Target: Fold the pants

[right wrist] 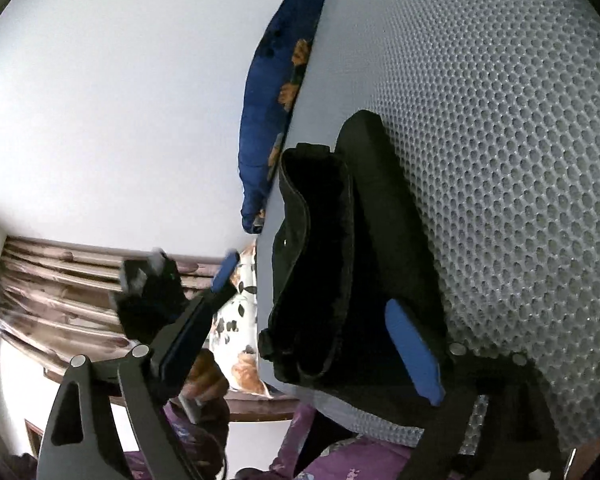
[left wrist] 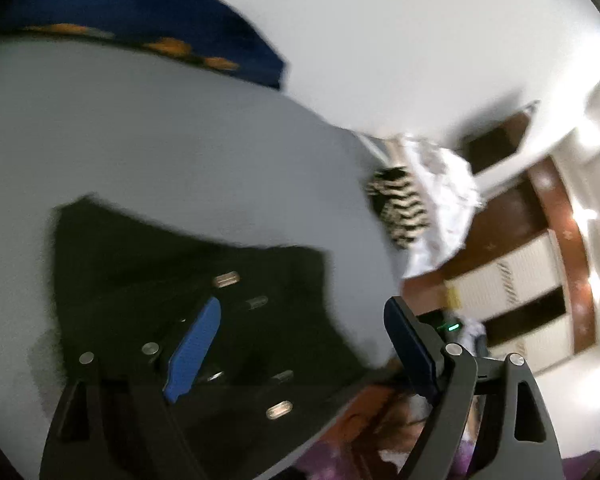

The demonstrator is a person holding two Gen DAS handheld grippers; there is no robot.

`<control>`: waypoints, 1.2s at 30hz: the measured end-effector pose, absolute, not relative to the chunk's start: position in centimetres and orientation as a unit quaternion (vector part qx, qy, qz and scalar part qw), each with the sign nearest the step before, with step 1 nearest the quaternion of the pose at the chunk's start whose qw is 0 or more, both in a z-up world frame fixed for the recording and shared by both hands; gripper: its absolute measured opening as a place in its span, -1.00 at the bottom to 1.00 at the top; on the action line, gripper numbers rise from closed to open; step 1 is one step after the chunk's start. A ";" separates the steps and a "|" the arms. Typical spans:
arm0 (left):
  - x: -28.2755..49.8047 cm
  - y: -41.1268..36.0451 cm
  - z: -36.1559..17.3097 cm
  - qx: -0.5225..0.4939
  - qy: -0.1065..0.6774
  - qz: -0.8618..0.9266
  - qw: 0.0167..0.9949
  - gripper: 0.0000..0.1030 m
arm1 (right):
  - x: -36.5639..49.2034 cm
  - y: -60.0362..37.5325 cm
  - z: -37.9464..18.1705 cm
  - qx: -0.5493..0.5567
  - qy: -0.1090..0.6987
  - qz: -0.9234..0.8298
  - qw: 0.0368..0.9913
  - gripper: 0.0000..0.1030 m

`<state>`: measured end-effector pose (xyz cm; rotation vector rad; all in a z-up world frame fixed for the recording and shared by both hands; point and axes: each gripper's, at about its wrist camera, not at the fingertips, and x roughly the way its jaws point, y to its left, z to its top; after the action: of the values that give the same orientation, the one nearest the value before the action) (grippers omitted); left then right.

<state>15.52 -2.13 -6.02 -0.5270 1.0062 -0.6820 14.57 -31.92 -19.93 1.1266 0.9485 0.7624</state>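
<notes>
Black pants (left wrist: 160,256) lie folded on a grey dimpled mat (left wrist: 140,140). My left gripper (left wrist: 300,344) hovers over their near end, blurred. Its blue pads stand wide apart, open, one over the black cloth and one past the mat's edge. In the right wrist view the pants (right wrist: 320,240) are a thick bundle with a rolled edge on the mat (right wrist: 500,120). My right gripper (right wrist: 320,312) is open around that bundle. One of its fingers (right wrist: 414,352) lies against the cloth and the other is off the mat's side. Neither gripper pinches anything.
A blue cushion with orange flowers (left wrist: 140,12) (right wrist: 272,100) rests at the mat's far edge against a white wall. Striped cloth (left wrist: 400,204) and a wardrobe (left wrist: 520,280) lie beyond the mat. A hand (right wrist: 204,380), brown curtains (right wrist: 52,280) and floral bedding (right wrist: 236,320) show beside it.
</notes>
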 end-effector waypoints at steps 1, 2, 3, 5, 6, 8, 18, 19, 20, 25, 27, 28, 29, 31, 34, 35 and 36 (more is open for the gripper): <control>15.0 -1.6 -6.4 -0.239 0.469 -0.311 0.792 0.63 | 15.0 -31.6 -19.7 0.493 0.428 0.338 0.678 0.70; 14.3 -0.9 -6.9 -0.231 0.473 -0.301 0.795 0.63 | 15.3 -31.5 -19.5 0.487 0.432 0.337 0.680 0.70; 13.9 -0.9 -7.5 -0.227 0.477 -0.292 0.797 0.63 | 15.8 -30.9 -19.1 0.472 0.445 0.337 0.683 0.70; 13.0 -0.2 -8.7 -0.228 0.487 -0.282 0.794 0.63 | 16.7 -29.7 -18.3 0.432 0.462 0.331 0.700 0.71; 12.4 1.2 -9.4 -0.231 0.491 -0.279 0.792 0.63 | 17.1 -28.7 -17.5 0.395 0.473 0.323 0.718 0.71; 12.1 1.4 -10.5 -0.233 0.499 -0.268 0.791 0.63 | 17.4 -26.7 -16.7 0.328 0.495 0.313 0.741 0.45; 10.4 1.4 -9.5 -0.150 0.444 -0.259 0.844 0.66 | 15.7 -28.2 -16.1 0.332 0.463 0.271 0.776 -0.69; 10.4 1.5 -9.6 -0.149 0.441 -0.259 0.846 0.67 | 15.2 -28.4 -16.6 0.338 0.457 0.267 0.778 -0.69; 10.4 1.6 -9.7 -0.150 0.439 -0.257 0.848 0.71 | 14.9 -28.8 -17.2 0.342 0.456 0.263 0.778 -0.69; 11.0 2.8 -11.9 -0.189 0.458 -0.236 0.836 0.71 | 15.2 -30.0 -19.3 0.359 0.463 0.252 0.770 -0.69; 10.9 3.0 -12.2 -0.195 0.456 -0.226 0.838 0.71 | 15.0 -30.4 -19.2 0.366 0.454 0.260 0.769 -0.69; 10.8 3.1 -12.1 -0.194 0.451 -0.221 0.842 0.71 | 15.1 -30.0 -18.7 0.365 0.449 0.262 0.772 -0.69; 10.7 3.1 -12.0 -0.192 0.444 -0.218 0.848 0.71 | 15.0 -30.2 -18.3 0.357 0.445 0.264 0.778 -0.69; 10.7 2.7 -11.8 -0.176 0.434 -0.215 0.857 0.71 | 14.9 -30.4 -17.9 0.343 0.441 0.265 0.786 -0.69; 11.0 1.2 -12.6 -0.113 0.447 -0.198 0.865 0.71 | 15.2 -30.3 -19.1 0.338 0.446 0.263 0.786 -0.69; 11.0 0.8 -13.2 -0.095 0.452 -0.199 0.864 0.71 | 15.1 -30.7 -20.0 0.348 0.449 0.262 0.780 -0.69; 11.0 0.5 -13.5 -0.086 0.454 -0.197 0.865 0.71 | 15.0 -31.2 -20.6 0.370 0.446 0.266 0.771 -0.69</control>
<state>10.95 0.54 -13.53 -0.1800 0.9517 -0.4128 15.03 -31.17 -20.61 0.8019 0.9669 0.5760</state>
